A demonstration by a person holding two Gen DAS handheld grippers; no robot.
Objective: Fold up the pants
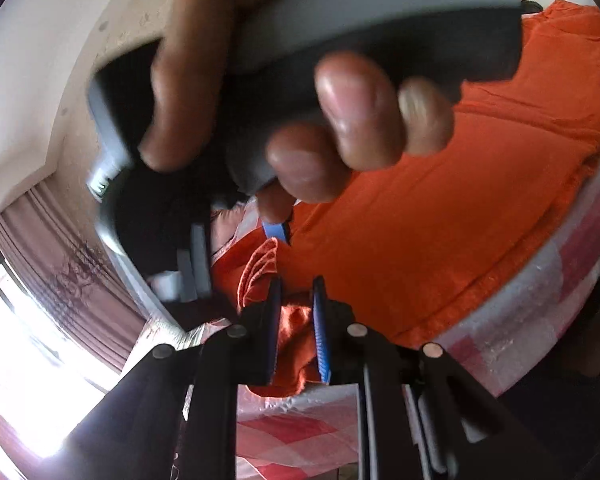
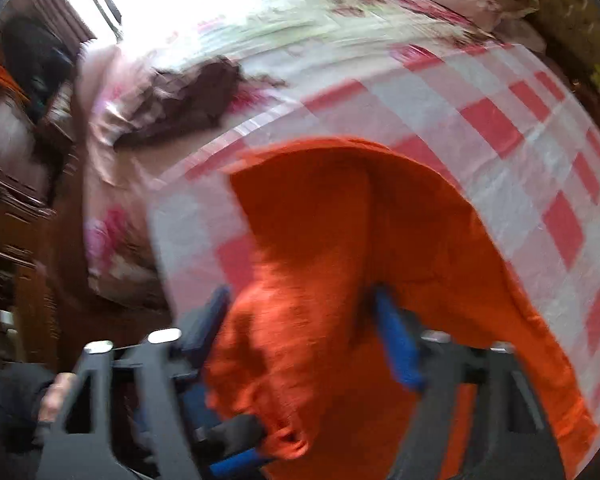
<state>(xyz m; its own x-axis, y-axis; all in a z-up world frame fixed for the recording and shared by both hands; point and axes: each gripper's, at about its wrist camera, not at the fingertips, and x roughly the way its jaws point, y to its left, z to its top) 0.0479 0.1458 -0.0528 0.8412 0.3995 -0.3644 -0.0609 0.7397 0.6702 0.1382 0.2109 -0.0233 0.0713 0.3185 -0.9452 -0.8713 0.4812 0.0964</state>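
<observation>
1. Lying across a bed covered by a red-and-white checked plastic sheet (image 2: 496, 120) is one pair of bright orange cloth pants (image 1: 440, 220), the only garment being handled.
2. Two grippers are at work, each with two blue-padded fingers.
3. The left gripper (image 1: 296, 320) is nearly closed, pinching a bunched orange fold of the pants between its pads, near the sheet's edge.
4. The right gripper (image 2: 300, 320) points steeply down with a thick hump of the pants between its fingers; the picture is blurred, so the pads possibly touch the cloth, but I cannot tell.
5. One hand (image 1: 300, 120) shows in the left view, wrapped around a grey and black handle (image 1: 380, 20).
</observation>
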